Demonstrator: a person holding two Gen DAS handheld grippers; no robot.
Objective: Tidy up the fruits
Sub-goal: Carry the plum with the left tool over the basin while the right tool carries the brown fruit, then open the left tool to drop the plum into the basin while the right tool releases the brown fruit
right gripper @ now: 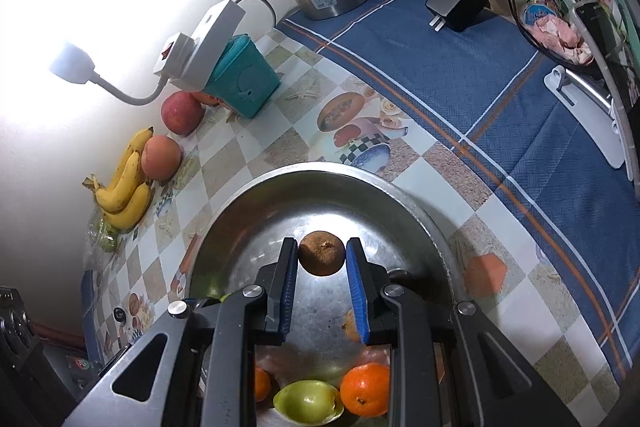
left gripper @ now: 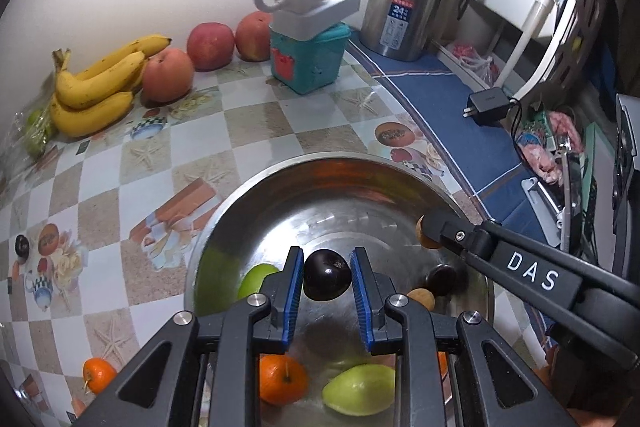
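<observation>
**Both claws loaded over the bowl**

Now the left gripper (left gripper: 327,277) clamps a dark plum (left gripper: 327,275) above the steel bowl (left gripper: 280,171). The right gripper (right gripper: 322,259), at three o'clock of it, pinches a brown longan (right gripper: 322,253). Bananas (left gripper: 94,87) lie at ten o'clock.

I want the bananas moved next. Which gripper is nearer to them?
Left. The left gripper, shut on a dark plum, is on the bowl's banana side; the right gripper is farther from the bananas.
</observation>
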